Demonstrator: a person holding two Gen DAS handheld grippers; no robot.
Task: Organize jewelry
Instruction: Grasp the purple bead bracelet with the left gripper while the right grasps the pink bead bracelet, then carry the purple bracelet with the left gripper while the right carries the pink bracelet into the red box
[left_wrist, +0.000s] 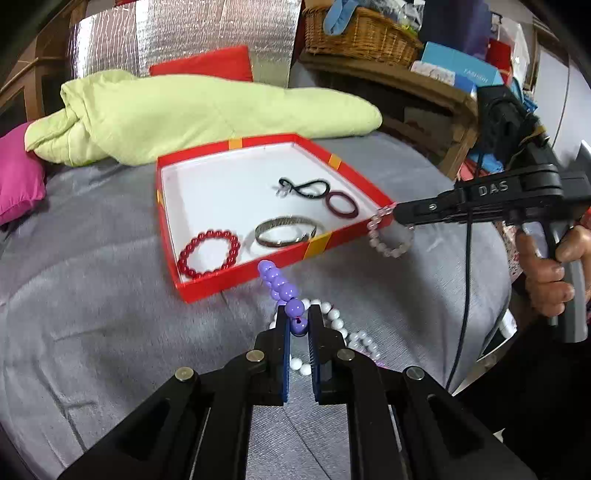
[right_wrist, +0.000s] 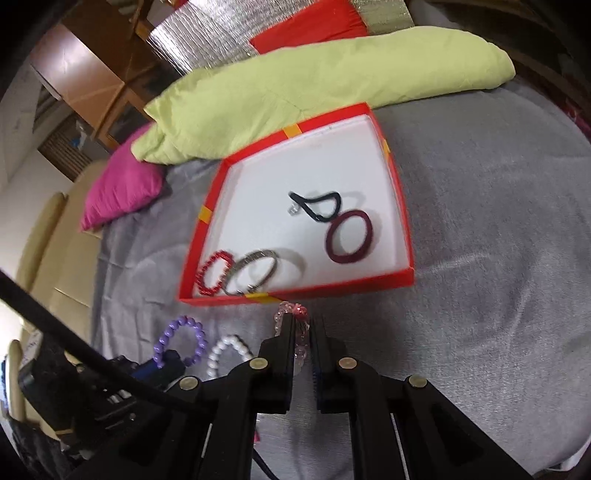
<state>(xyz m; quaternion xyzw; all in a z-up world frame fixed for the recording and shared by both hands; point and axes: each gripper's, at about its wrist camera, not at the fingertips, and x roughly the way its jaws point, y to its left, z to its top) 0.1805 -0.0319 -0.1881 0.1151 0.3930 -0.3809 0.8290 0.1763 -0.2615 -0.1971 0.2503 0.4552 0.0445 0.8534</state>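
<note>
A red box with a white floor lies on the grey bedcover; it also shows in the right wrist view. It holds a red bead bracelet, a silver bangle, a maroon hair tie and a black hair tie. My left gripper is shut on a purple bead bracelet, lifted near the box's front edge. My right gripper is shut on a pale pink bead bracelet at the box's right corner, where the bracelet hangs. A white bead bracelet lies on the cover.
A light green quilt and a pink cushion lie behind the box. A wooden shelf with a wicker basket stands at the back right. The bed's edge is on the right.
</note>
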